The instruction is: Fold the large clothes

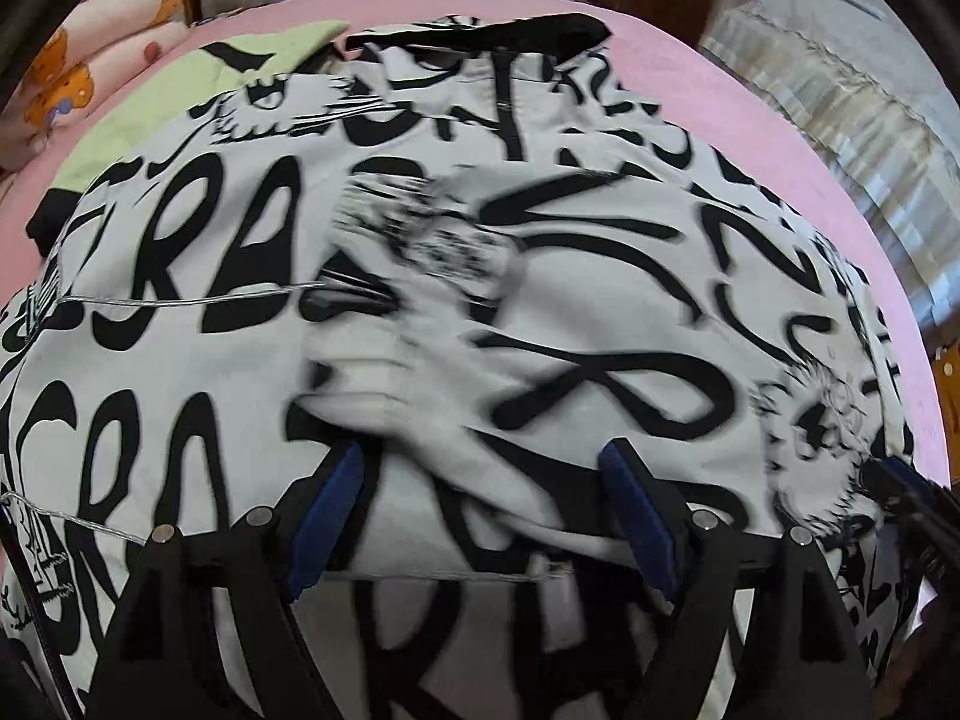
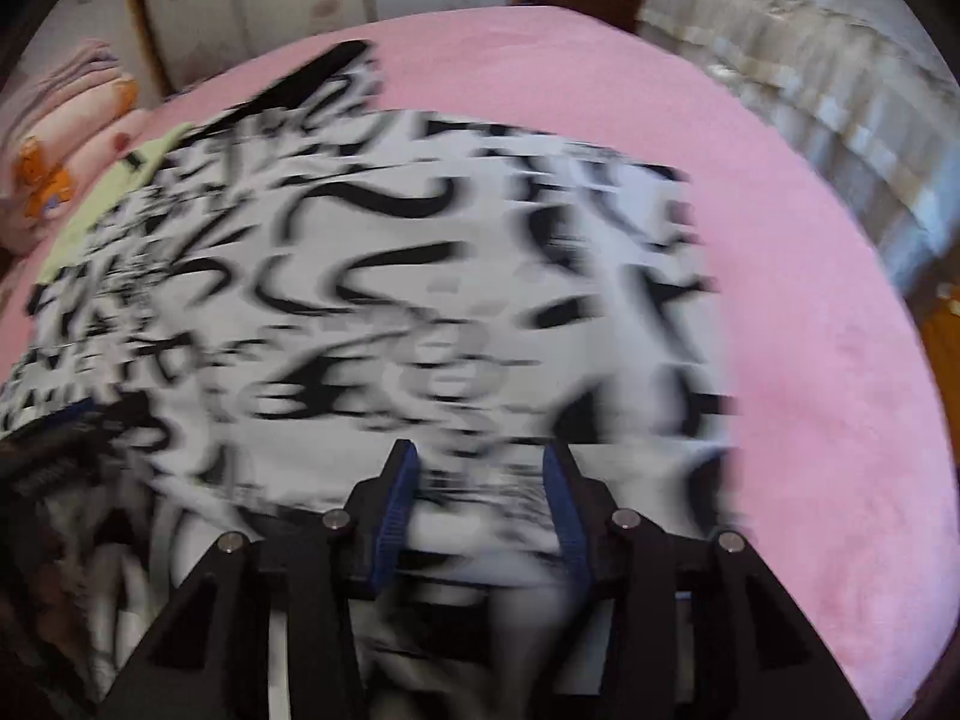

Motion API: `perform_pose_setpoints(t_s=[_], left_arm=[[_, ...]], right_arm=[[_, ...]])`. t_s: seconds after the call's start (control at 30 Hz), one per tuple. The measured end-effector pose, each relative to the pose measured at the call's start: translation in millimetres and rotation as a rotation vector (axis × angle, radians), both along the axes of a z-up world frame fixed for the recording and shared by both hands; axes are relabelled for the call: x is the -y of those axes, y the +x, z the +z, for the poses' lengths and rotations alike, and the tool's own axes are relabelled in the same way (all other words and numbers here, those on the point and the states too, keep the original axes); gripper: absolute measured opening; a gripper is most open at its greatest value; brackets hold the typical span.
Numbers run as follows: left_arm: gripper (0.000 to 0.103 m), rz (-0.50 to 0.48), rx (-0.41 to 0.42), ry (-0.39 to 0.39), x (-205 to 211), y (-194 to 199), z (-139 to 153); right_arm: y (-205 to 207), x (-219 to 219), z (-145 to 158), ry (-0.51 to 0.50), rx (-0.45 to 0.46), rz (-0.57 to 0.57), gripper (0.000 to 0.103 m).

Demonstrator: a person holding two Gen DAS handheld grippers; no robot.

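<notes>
The left gripper (image 1: 480,468) has its blue fingers (image 1: 327,510) spread wide over a loose fold of the black-and-white printed garment (image 1: 240,360), clamping nothing; the right gripper (image 2: 480,462) stands partly open — cloth lies blurred between — on the pink bed (image 2: 810,330).

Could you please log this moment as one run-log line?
stage: mid-fold | garment: white black-lettered fabric garment on pink bed cover | left gripper: open, cloth between | right gripper: open, blurred

Each gripper, the left gripper (image 1: 486,468) and the right gripper (image 2: 480,462), has black angular arms, blue ribbed pads (image 1: 327,510) and round silver screws (image 1: 259,517) low in frame.
</notes>
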State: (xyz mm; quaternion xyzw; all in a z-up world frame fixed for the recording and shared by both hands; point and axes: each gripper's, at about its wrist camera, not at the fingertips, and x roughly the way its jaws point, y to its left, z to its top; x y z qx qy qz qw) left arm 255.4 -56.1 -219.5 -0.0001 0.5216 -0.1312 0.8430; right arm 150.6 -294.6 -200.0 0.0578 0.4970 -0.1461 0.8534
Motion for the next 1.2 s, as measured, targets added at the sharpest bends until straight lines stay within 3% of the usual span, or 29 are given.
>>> perform_pose_setpoints(t_s=[0.03,0.1,0.2,0.27,0.47,0.63,0.93,1.2], left_arm=[[0.08,0.001,-0.002,-0.002,-3,1,-1],[0.08,-0.006,-0.003,-0.005,-6,1,-2],[0.08,-0.009,0.005,0.01,-4,0,-3],[0.08,-0.005,0.006,0.013,-4,0,-2],[0.08,0.004,-0.015,-0.011,-4,-1,3],[0.08,-0.014,0.025,-0.009,2,-16,28],[0.081,-0.062,0.096,-0.015,2,-66,90],[0.081,-0.054,0.123,0.041,-22,-122,127]], right_arm=[[-9,17,0,0.018,0.007,-0.022,0.021],[-17,33,-1,0.061,0.006,-0.04,0.004],[-23,45,2,0.096,0.01,-0.062,0.001],[-23,42,1,0.088,0.004,-0.071,0.002],[-19,32,5,0.085,-0.001,-0.096,0.017],[-24,24,20,0.123,0.02,-0.099,0.038],[-50,4,59,0.161,0.094,-0.101,0.038],[-81,-31,93,0.155,0.142,-0.053,0.038]])
